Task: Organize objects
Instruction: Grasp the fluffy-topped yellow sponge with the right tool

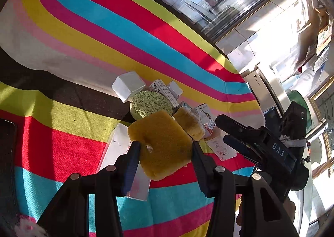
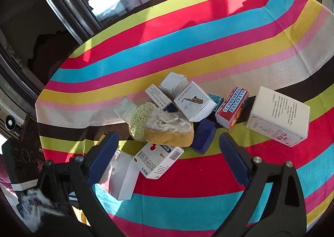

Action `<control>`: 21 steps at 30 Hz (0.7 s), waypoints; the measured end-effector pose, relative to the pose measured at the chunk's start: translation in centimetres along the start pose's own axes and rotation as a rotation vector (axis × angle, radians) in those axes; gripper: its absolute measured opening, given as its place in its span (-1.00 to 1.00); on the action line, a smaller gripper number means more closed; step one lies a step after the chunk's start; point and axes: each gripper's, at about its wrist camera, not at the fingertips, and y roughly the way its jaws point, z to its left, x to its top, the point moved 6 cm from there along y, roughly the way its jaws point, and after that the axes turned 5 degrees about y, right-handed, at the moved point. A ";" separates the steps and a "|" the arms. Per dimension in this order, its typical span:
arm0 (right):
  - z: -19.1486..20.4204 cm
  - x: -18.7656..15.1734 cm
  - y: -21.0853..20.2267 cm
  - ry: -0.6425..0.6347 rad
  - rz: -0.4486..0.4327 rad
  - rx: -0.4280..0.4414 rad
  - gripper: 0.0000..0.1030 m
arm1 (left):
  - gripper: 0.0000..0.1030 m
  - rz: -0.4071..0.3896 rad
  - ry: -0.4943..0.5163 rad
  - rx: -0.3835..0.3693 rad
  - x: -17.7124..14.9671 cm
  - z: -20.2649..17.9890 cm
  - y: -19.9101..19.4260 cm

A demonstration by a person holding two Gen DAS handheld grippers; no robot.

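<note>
My left gripper (image 1: 166, 151) is shut on a square yellow sponge (image 1: 165, 143), held just above the striped cloth. Behind it lies a round green sponge (image 1: 149, 103), and a yellow sponge with a white fleecy top (image 2: 169, 130) leans on that green sponge (image 2: 139, 121). My right gripper (image 2: 167, 149) stands wide open just in front of this pile, with nothing pressed between its pads. It also shows from the side in the left wrist view, right gripper (image 1: 231, 133). Small boxes crowd round the sponges: a white saxophone box (image 2: 194, 101) and a white medicine box (image 2: 158, 159).
A striped cloth (image 2: 187, 34) covers the round table. A red box (image 2: 231, 107), a big white box (image 2: 277, 116) and a dark blue block (image 2: 203, 134) lie to the right. An open white box (image 2: 123, 176) sits by the left finger. A white cube box (image 1: 128, 85) stands behind the pile. Windows lie beyond the table's edge.
</note>
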 end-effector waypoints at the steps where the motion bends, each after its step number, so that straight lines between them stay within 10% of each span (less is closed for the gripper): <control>1: 0.3 0.1 0.7 -0.009 0.011 -0.014 0.92 | -0.03 -0.004 -0.002 0.000 -0.1 0.2 -0.3; 12: 0.1 0.3 4.8 0.010 0.074 -0.056 0.91 | -0.03 -0.025 -0.021 0.011 -0.3 1.8 -1.6; 17: -0.1 0.1 5.4 0.000 0.090 -0.053 0.37 | -0.03 -0.024 -0.022 0.012 -0.6 1.8 -1.7; 21: 0.0 -0.3 5.0 -0.018 0.087 -0.048 0.35 | -0.03 -0.023 -0.020 0.012 -0.9 1.6 -1.8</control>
